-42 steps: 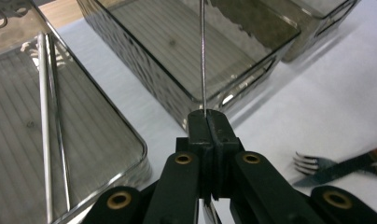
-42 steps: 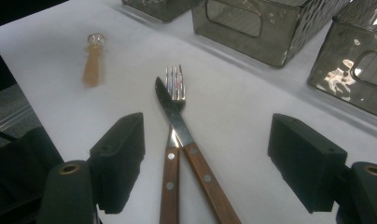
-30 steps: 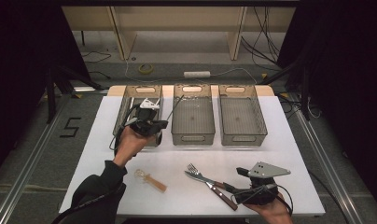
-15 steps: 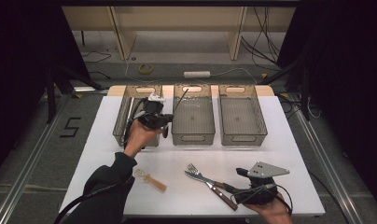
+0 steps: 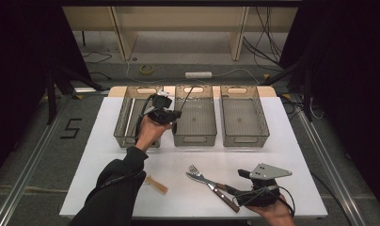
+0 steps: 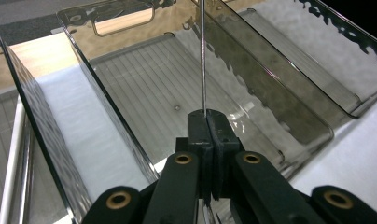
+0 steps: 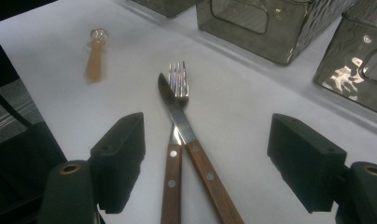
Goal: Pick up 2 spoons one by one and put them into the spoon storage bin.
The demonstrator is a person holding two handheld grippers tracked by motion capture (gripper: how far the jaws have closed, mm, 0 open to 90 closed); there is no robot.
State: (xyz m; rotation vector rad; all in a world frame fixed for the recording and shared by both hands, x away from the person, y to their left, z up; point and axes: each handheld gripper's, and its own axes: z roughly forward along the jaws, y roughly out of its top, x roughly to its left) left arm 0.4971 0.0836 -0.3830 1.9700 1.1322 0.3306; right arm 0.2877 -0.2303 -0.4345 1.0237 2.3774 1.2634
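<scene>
Left tool [image 6: 206, 122] clamped on a thin upright metal rod [image 6: 203, 56] above the middle smoked-plastic bin [image 6: 144, 74] at the tabletop's far edge; right tool [image 7: 207, 161] wide, straddling wooden-handled fork [image 7: 177, 88] and knife [image 7: 189, 140]

Three smoky grey see-through bins [image 5: 240, 120] with ribbed floors stand on a white table [image 5: 291, 141]. At 6 o'clock lie a fork [image 7: 176, 107] and a knife [image 7: 186, 135], silver with brown riveted wooden handles. At 7 o'clock, a pale tan wooden spoon [image 5: 156, 184]. The left gripper [image 6: 207, 122] and right gripper [image 7: 210, 154] are black with brass-coloured rivets
</scene>
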